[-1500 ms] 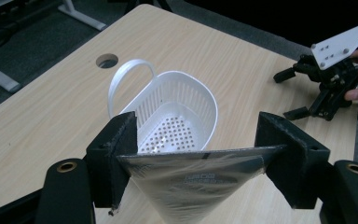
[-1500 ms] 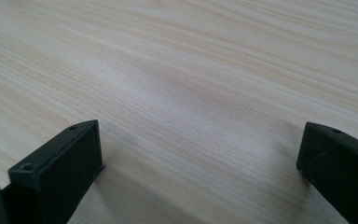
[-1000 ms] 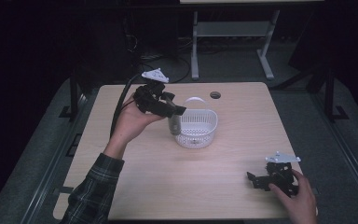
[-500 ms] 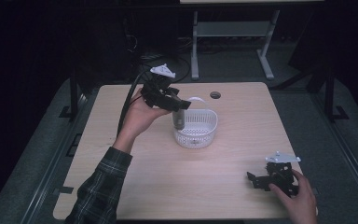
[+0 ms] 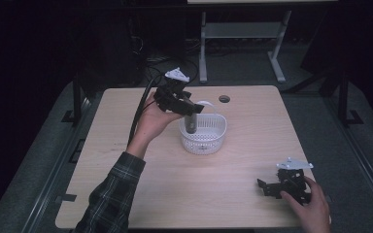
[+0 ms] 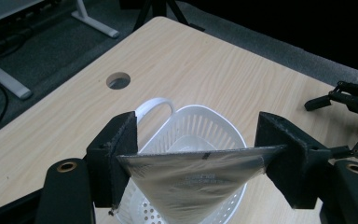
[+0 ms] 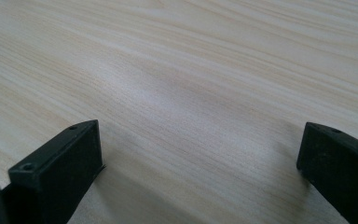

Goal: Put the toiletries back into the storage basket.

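While the left gripper (image 6: 193,161) pinches a silver pouch (image 6: 193,179) above the white basket (image 5: 209,138), the right gripper (image 7: 200,163) rests jaws spread on the table (image 7: 191,70).

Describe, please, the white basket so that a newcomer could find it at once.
On the wooden table, look near the far edge, beside the round hole. The basket is white, perforated, with a loop handle, right below the left claw holding a silvery pouch.

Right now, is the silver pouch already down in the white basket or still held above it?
Still held: the left gripper clamps the silver pouch over the white basket.
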`<action>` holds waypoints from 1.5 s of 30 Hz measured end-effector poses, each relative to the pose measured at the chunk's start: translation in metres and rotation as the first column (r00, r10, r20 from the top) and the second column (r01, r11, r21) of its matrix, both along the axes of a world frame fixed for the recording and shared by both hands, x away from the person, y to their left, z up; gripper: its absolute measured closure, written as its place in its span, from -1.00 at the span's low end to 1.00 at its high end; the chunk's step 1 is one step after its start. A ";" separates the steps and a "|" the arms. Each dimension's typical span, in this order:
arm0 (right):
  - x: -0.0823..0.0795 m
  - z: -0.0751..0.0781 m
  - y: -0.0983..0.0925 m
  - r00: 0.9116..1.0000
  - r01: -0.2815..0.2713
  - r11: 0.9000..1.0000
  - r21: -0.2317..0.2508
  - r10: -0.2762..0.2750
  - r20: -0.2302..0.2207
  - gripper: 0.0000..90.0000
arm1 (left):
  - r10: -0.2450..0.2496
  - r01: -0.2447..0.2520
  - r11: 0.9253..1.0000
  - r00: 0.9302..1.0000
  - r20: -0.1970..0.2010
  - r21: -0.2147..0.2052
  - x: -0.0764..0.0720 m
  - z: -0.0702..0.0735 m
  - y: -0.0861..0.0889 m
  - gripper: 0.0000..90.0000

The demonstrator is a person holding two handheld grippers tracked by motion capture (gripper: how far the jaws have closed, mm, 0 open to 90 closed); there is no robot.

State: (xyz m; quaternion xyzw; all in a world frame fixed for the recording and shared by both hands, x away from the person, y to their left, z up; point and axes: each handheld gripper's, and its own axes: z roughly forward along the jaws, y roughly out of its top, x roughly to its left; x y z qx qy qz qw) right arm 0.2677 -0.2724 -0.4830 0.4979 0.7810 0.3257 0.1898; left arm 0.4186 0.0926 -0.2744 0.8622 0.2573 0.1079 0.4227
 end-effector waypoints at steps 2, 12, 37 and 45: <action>0.000 0.000 0.000 1.000 0.000 1.000 0.000 0.000 0.000 -1.00 | 0.003 -0.003 1.000 1.000 0.002 0.006 0.001 -0.003 -0.001 -0.34; 0.000 0.000 0.000 1.000 0.001 1.000 0.000 -0.001 0.000 -1.00 | 0.017 -0.016 1.000 1.000 -0.014 0.016 0.004 -0.017 -0.001 -0.34; 0.000 0.000 0.000 1.000 0.001 1.000 -0.001 -0.001 0.000 -1.00 | 0.034 -0.030 0.998 0.997 -0.069 0.058 0.013 -0.056 -0.001 -0.34; 0.000 0.000 0.000 1.000 0.000 1.000 -0.001 0.000 0.001 -1.00 | 0.032 -0.027 0.997 0.997 -0.073 0.069 0.015 -0.065 -0.003 -0.34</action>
